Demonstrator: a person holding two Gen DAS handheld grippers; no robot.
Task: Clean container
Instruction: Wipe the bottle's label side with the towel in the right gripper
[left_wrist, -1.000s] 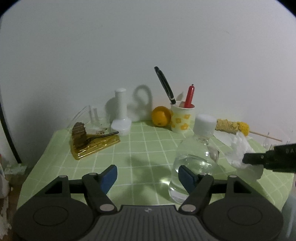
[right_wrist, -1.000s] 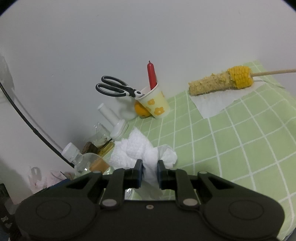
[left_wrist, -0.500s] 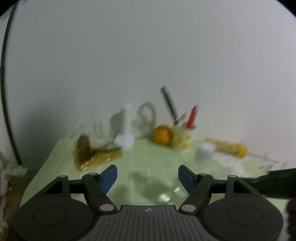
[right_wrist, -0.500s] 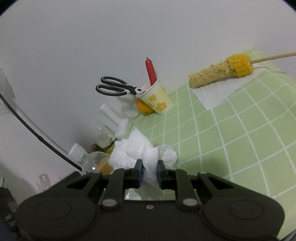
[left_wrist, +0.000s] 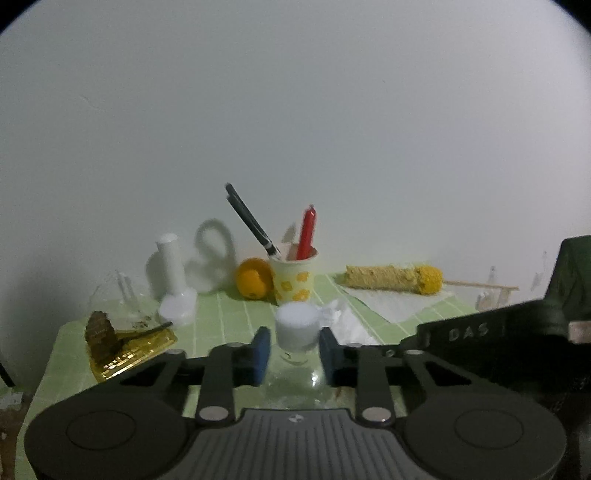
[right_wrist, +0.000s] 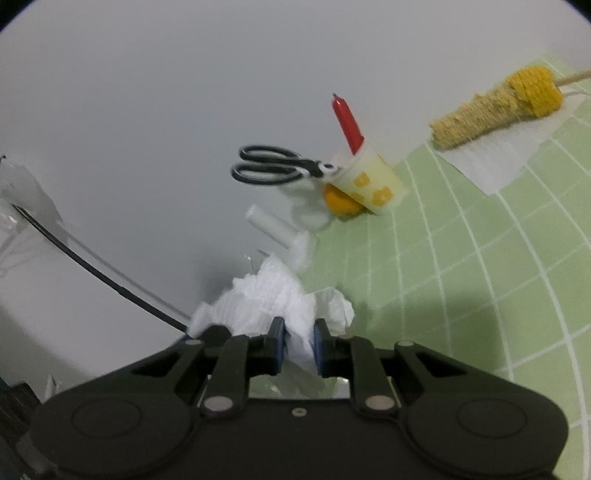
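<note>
The only writing I can read is "DAS" on the black body of my right gripper (left_wrist: 480, 330), which reaches in from the right of the left wrist view. My left gripper (left_wrist: 294, 349) has its blue pads either side of the neck of the clear glass bottle (left_wrist: 295, 373), just under its white cap (left_wrist: 296, 325); there looks to be a sliver of space at each pad, so I cannot tell if it is clamped. The bottle stands upright on the green checked tablecloth (left_wrist: 221, 317). My right gripper (right_wrist: 298, 349) is pinched closed on a crumpled white paper towel (right_wrist: 273, 299).

Behind, along the wall, a paper cup (left_wrist: 293, 280) with yellow flowers holds scissors (left_wrist: 249, 221) and a red stick (left_wrist: 307, 232), with an orange (left_wrist: 251, 282) touching it. To the right a half-eaten corn cob (left_wrist: 393, 278) lies on a napkin (left_wrist: 399, 304). To the left stand a white vase (left_wrist: 173, 280) and a gold tray (left_wrist: 133, 352).
</note>
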